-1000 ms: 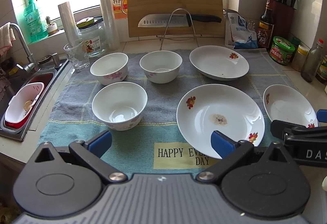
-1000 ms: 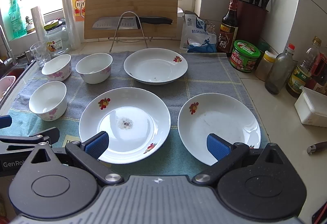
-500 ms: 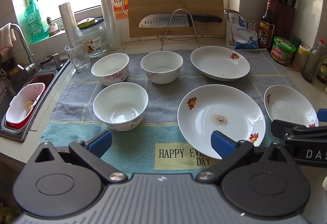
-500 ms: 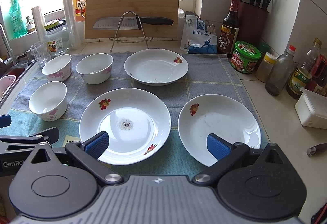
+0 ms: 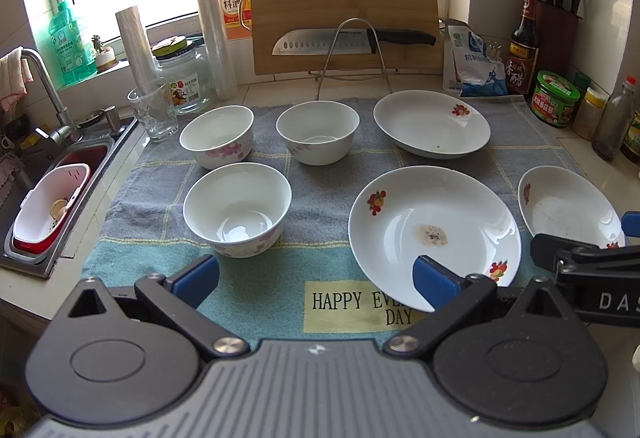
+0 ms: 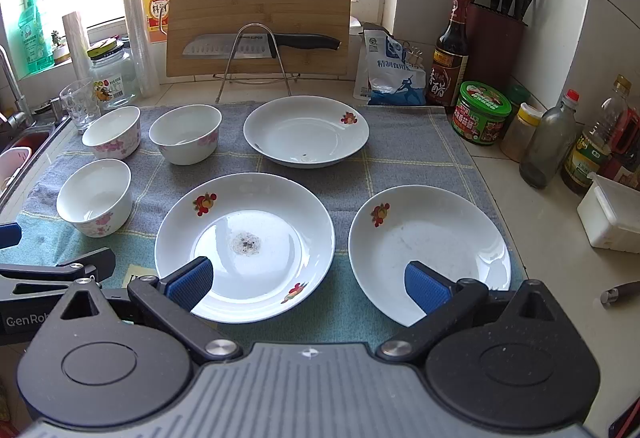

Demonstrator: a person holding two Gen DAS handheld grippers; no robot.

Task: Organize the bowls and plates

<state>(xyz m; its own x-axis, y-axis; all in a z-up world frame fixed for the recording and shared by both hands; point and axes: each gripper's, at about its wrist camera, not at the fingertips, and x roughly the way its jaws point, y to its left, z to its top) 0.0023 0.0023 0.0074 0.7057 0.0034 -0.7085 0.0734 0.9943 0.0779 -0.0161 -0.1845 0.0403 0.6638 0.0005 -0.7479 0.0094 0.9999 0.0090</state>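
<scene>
On our towel (image 5: 320, 194), three bowls (image 5: 237, 209) at ten o'clock, three plates (image 6: 244, 246) at two o'clock, both tongs, left (image 5: 316, 278) and right (image 6: 308, 282), spread, empty.

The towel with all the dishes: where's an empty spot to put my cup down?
Bare towel shows between the far plate and the right plate, and near the printed label. The three bowls sit crowded together.

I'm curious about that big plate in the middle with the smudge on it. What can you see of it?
The middle plate is white, glossy, ceramic-looking, round and shallow, with a fruit print on its far-left rim and another on its near rim. A greyish speckled residue sits at its centre. It lies flat on the towel, apart from the other dishes, ungripped.
</scene>
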